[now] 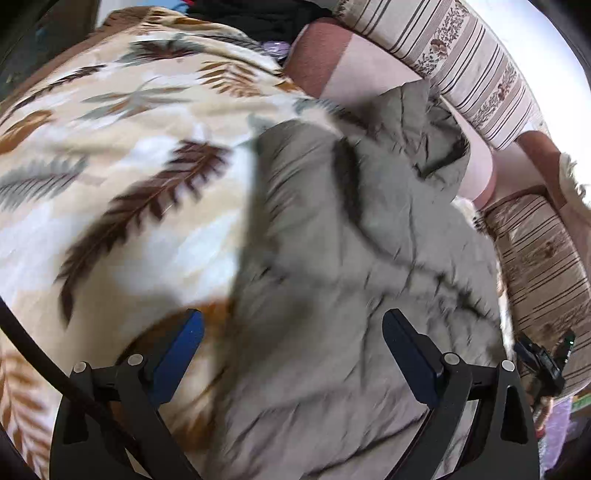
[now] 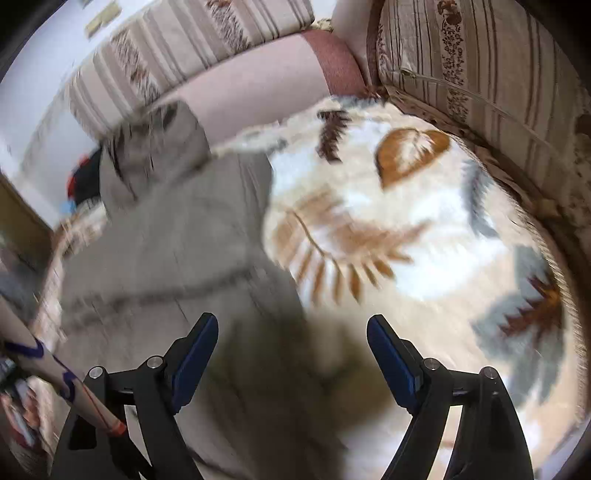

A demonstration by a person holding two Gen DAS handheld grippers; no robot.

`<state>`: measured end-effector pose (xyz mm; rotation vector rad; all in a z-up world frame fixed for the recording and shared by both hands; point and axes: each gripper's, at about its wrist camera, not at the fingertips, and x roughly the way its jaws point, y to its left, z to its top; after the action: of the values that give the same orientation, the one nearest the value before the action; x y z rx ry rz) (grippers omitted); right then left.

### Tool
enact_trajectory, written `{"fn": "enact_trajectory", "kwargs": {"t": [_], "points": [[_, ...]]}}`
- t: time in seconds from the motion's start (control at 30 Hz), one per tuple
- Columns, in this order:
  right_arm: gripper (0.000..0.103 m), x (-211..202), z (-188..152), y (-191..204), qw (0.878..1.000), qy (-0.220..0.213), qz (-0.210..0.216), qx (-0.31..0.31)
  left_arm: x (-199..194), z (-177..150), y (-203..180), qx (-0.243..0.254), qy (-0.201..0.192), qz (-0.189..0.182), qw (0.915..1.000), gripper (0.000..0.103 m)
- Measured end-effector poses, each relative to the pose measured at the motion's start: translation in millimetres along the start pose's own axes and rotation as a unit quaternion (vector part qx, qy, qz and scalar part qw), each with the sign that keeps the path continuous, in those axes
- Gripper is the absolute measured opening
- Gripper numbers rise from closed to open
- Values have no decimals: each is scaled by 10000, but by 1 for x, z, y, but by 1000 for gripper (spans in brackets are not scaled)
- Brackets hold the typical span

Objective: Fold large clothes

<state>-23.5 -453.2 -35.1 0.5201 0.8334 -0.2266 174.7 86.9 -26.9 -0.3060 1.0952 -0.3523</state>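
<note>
While both wrist views blur, I hold the left hand-held gripper [image 1: 293, 356] over a grey jacket [image 1: 362, 266] spread on a leaf-print blanket [image 1: 110, 147], its blue pads wide apart and gripping nothing. My right hand-held gripper [image 2: 291, 358] is likewise open and empty, hovering above the jacket's [image 2: 177, 251] edge where it meets the blanket [image 2: 424, 229].

From the left wrist, the jacket fills the middle and runs toward 2 o'clock, where a crumpled part, a sleeve or hood, I cannot tell which, bunches against a pink cushion [image 1: 354, 70]. From the right wrist it lies from 6 toward 10 o'clock.

As I judge it, folding is under way and the next grasp is not yet made. Doing it well means pinching one layer at the hem or shoulder with each side, lifting evenly, and laying the fold down flat without dragging the blanket along.

Striped cushions [image 1: 461, 62] ring the far side from 12 to 3 o'clock, dark clothes [image 1: 258, 18] sit at 12, and a black cable [image 1: 55, 369] crosses at 8 o'clock. The bunched part is likely to resist a tidy fold.
</note>
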Motion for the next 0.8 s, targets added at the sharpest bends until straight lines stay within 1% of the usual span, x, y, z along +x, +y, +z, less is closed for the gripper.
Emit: {"fn": "enact_trajectory", "kwargs": {"t": [0.1, 0.17, 0.23, 0.3, 0.33, 0.37, 0.4, 0.43, 0.47, 0.5, 0.53, 0.6, 0.67, 0.7, 0.77, 0.8], "points": [[87, 23, 30, 18, 9998, -18, 139, 109, 20, 30, -6, 63, -15, 167, 9998, 97], [88, 52, 51, 32, 9993, 192, 284, 149, 36, 46, -7, 120, 29, 146, 9998, 97], [88, 77, 61, 40, 9984, 410, 321, 206, 61, 57, -8, 157, 307, -18, 9994, 97], [87, 112, 67, 51, 9954, 825, 439, 191, 81, 61, -7, 156, 697, -368, 9968, 97], [73, 122, 68, 53, 9940, 960, 496, 169, 92, 60, -11, 199, 884, -427, 9950, 97], [63, 134, 67, 62, 9922, 1103, 586, 66, 97, 58, -18, 343, 895, -278, 9950, 89], [56, 138, 68, 68, 9932, 1061, 478, -65, 101, 57, -27, 549, 782, -66, 9954, 82], [45, 139, 68, 72, 9944, 967, 396, -162, 103, 58, -34, 612, 682, 68, 9958, 79], [41, 142, 72, 78, 9950, 909, 332, -253, 106, 61, -37, 574, 646, 88, 9962, 75], [35, 144, 75, 80, 9953, 885, 298, -249, 110, 68, -39, 483, 639, 58, 9968, 73], [32, 148, 83, 80, 9959, 850, 251, -171, 116, 76, -39, 386, 644, 16, 9972, 73], [32, 155, 93, 77, 9965, 808, 189, -80, 126, 91, -40, 309, 650, 1, 9974, 73], [32, 167, 104, 82, 9967, 804, 64, -58, 134, 105, -44, 263, 598, 108, 9978, 73], [32, 171, 108, 85, 9968, 797, 2, -45, 137, 111, -48, 258, 549, 233, 9979, 73], [38, 177, 112, 89, 9967, 789, -162, -39, 138, 113, -54, 262, 523, 394, 9975, 73], [49, 177, 113, 91, 9967, 783, -227, -46, 135, 112, -54, 240, 494, 402, 9977, 73]]}}
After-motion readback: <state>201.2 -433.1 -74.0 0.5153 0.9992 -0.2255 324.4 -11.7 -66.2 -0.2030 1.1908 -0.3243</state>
